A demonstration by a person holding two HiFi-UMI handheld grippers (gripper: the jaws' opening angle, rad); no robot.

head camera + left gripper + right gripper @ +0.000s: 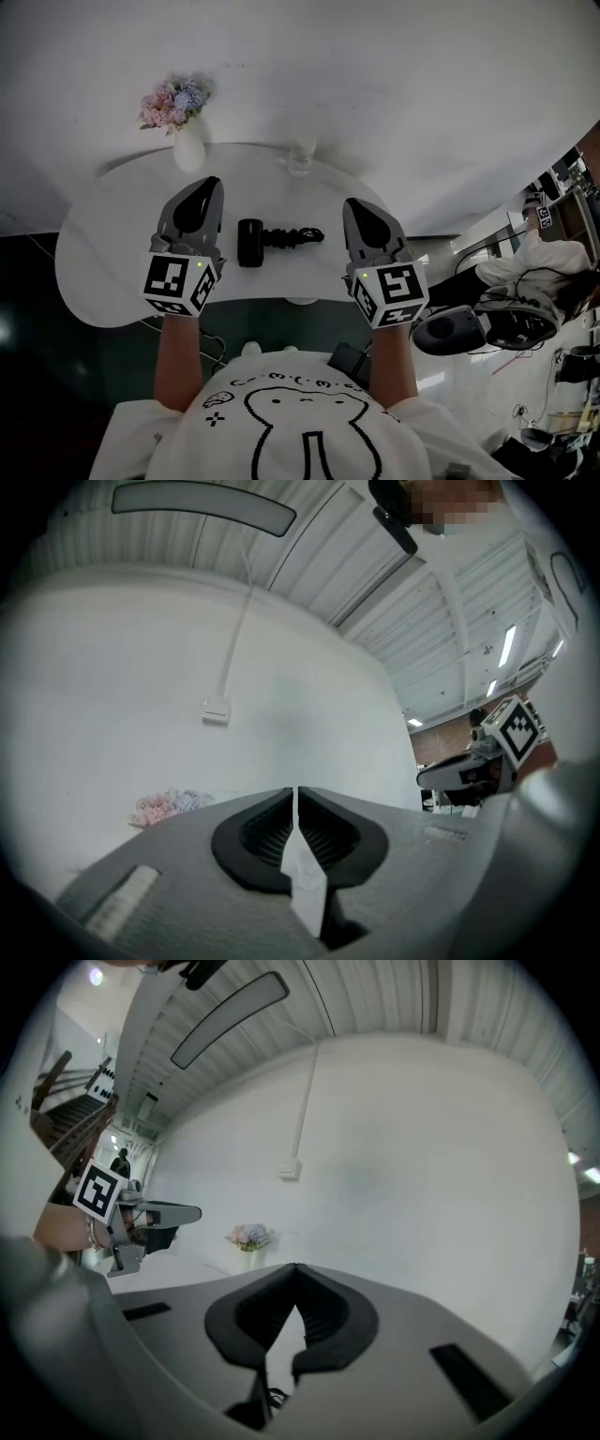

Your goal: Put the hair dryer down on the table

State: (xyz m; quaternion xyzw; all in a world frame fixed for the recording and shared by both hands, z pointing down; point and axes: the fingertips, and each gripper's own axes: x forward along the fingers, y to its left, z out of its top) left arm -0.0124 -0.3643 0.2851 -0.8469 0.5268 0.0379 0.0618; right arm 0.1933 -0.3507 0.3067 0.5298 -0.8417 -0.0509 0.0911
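Note:
A black hair dryer (250, 242) lies on the round white table (103, 272), and its coiled cord (296, 235) trails off to the right. My left gripper (202, 190) hovers just left of the dryer, shut and empty. To the right of the cord, my right gripper (362, 214) is likewise shut with nothing in it. The left gripper view has its jaws (297, 795) pressed together, pointing at the white wall. The right gripper view has its jaws (295, 1272) closed too, with a bit of cord (273, 1397) below them.
A white vase of pink and blue flowers (175, 103) stands at the table's far left, and a clear glass (300, 157) sits at the far middle. A person (534, 267) sits by dark equipment (469, 328) on the floor to the right.

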